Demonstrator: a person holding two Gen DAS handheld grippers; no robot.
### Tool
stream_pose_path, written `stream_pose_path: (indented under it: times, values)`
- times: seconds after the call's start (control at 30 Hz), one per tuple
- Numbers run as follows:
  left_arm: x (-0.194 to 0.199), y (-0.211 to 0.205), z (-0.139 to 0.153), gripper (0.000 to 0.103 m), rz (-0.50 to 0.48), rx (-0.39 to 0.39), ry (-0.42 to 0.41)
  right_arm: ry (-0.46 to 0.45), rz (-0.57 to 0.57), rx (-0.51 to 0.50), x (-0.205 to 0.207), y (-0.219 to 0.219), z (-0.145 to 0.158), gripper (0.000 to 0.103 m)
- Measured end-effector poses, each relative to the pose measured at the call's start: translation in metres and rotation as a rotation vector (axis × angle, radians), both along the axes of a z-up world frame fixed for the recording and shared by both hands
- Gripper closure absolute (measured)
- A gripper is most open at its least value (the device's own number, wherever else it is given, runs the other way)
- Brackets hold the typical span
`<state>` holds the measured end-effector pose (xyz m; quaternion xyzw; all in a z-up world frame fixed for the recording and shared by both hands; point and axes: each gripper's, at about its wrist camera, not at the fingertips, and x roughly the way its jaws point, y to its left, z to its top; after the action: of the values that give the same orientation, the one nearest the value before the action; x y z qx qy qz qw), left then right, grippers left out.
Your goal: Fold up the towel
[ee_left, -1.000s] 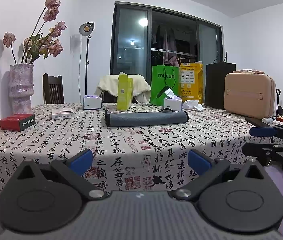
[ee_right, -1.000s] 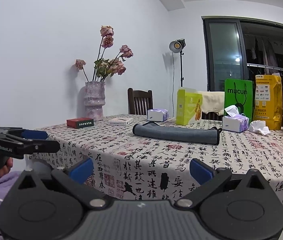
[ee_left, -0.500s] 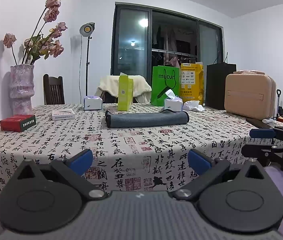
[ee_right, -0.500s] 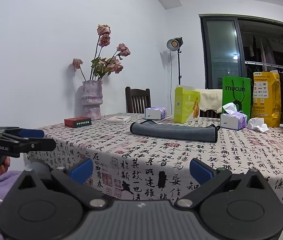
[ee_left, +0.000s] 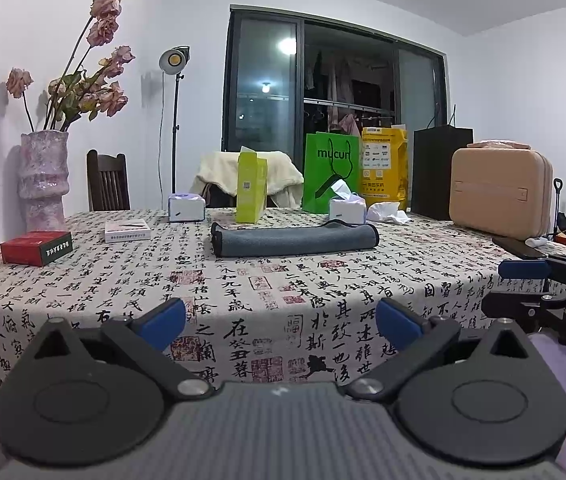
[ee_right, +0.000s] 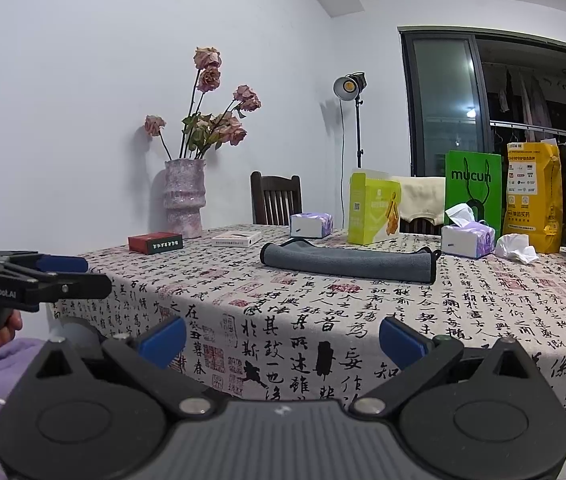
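A grey towel [ee_left: 294, 239] lies folded into a long flat strip on the patterned tablecloth [ee_left: 243, 292], past the middle of the table; it also shows in the right wrist view [ee_right: 349, 262]. My left gripper [ee_left: 281, 320] is open and empty, held at the table's near edge, well short of the towel. My right gripper [ee_right: 281, 338] is open and empty, also at the near edge. Each gripper shows in the other's view: the right one at the right [ee_left: 523, 286], the left one at the left [ee_right: 71, 276].
On the table stand a pink vase with dried roses [ee_left: 43, 184], a red box [ee_left: 36, 247], a white flat box [ee_left: 127, 230], two tissue boxes [ee_left: 186, 208] [ee_left: 347, 211], a green carton [ee_left: 251, 187] and a beige case [ee_left: 501, 194]. Chairs and bags stand behind.
Both grippers have drifted slightly; the view of the table has shifted a little. The towel has not moved and both grippers stay open.
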<state>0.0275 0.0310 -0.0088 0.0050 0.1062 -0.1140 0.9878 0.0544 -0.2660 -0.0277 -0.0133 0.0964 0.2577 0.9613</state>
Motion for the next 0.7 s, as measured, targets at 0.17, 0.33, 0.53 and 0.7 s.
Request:
stream_pose_path:
  times: [0.17,0.33,0.53,0.7]
  values:
    - [0.0003,-0.0004,0.0002,0.000,-0.003,0.000,0.001,0.000,0.000,0.000,0.0009,0.0003,-0.0006,0.000]
    - [0.0011,-0.0006,-0.0001,0.000,-0.002,0.001,0.001,0.001,0.001,-0.001,0.0008,-0.0003,-0.0007,0.000]
    - [0.0006,-0.0005,0.0000,0.000,0.001,0.003,-0.001,0.001,0.001,0.000,0.0010,0.0000,-0.0007,0.000]
    - [0.0003,-0.0014,-0.0001,0.000,0.005,0.010,0.001,0.000,0.003,-0.002,0.0018,0.0012,-0.0026,0.000]
